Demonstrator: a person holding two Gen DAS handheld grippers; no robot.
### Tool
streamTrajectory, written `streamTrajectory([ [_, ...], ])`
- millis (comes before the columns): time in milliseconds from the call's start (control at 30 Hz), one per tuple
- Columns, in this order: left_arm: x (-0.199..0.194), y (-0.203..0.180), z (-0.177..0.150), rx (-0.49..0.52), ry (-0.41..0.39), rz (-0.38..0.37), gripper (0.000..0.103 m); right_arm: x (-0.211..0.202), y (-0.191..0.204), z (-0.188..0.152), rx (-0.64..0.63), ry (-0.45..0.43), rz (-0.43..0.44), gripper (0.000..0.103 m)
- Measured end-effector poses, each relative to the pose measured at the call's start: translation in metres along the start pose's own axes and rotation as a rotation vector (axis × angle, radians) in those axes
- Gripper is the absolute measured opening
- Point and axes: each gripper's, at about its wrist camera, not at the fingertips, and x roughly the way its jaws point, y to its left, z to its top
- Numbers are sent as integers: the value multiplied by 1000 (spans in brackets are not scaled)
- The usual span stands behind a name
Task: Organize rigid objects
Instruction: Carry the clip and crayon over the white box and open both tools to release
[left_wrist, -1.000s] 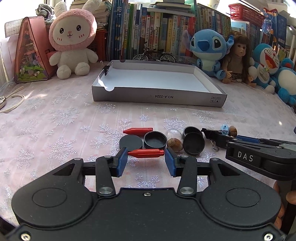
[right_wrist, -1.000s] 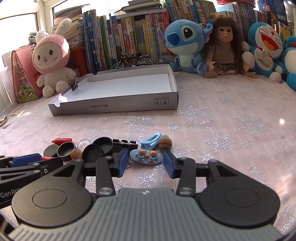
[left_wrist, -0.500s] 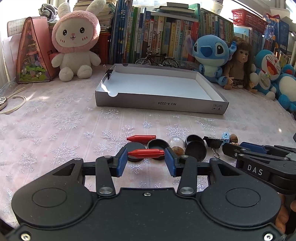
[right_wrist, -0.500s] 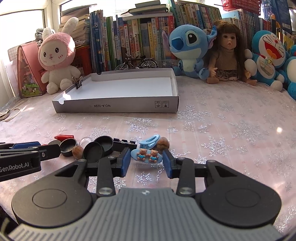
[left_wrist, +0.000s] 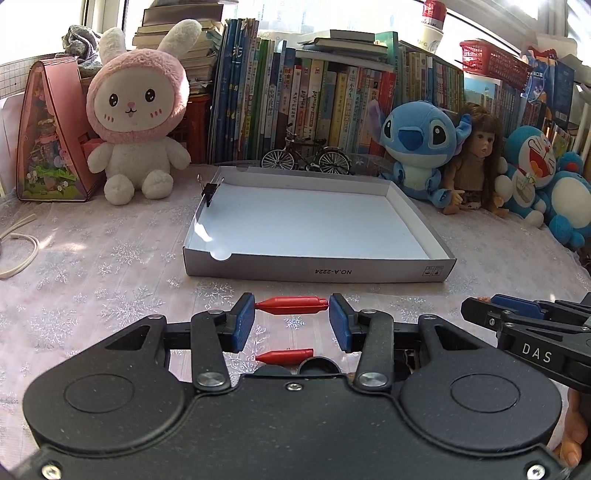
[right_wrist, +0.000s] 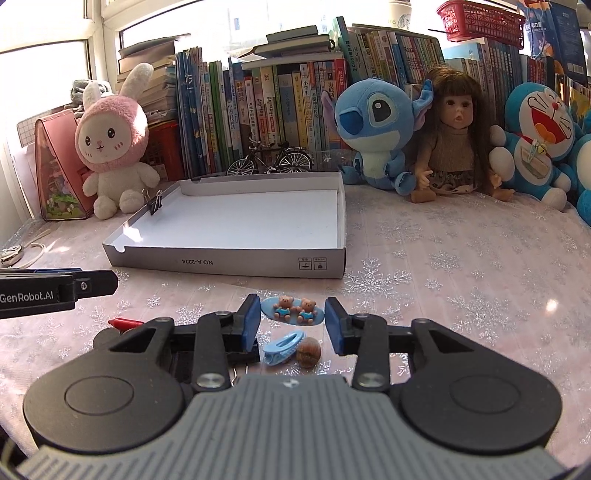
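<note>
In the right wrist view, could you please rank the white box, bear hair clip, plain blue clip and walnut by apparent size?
1. white box
2. bear hair clip, though nearer the camera
3. plain blue clip
4. walnut

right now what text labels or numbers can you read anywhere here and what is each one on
"NO.A-2224", printed upside down, on the front wall of the box.
"DAS" on the side of the right gripper, seen from the left wrist view.
"GenRobot.AI" on the side of the left gripper, seen from the right wrist view.
Book spines and the small symbols on the box: too small to read.
</note>
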Motion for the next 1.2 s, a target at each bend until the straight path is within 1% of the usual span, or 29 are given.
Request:
streamTrajectory([
  [133, 8, 0, 23, -9, -27, -15, 42, 12, -5, 22, -4, 2, 12, 44],
  [300, 26, 3, 48, -33, -5, -35, 42, 29, -8, 48, -8, 31, 56, 44],
  [367, 39, 4, 60, -36, 24, -35, 42, 37, -8, 58, -14, 44, 69, 44],
  [500, 65, 8, 82, -47, 91, -37, 42, 59, -4, 82, -18, 103, 98, 44],
  [567, 79, 12, 94, -68, 124, -35, 42, 70, -3, 91, -15, 122, 101, 44],
  [633, 94, 15, 103, -75, 159, -48, 42, 83, -2, 100, -14, 143, 105, 44],
  [733, 115, 15, 115, -73, 199, -52, 42, 103, -2, 111, -4, 183, 117, 44],
  [833, 143, 16, 128, -78, 245, -37, 42, 127, 1, 122, 2, 226, 117, 44],
  [967, 171, 21, 139, -123, 249, -2, 42, 158, 3, 135, 8, 257, 98, 44],
  [1100, 192, 25, 140, -122, 239, 23, 42, 185, 2, 136, 20, 287, 79, 44],
  [1200, 207, 30, 135, -128, 278, 62, 42, 199, 2, 132, 36, 300, 69, 44],
])
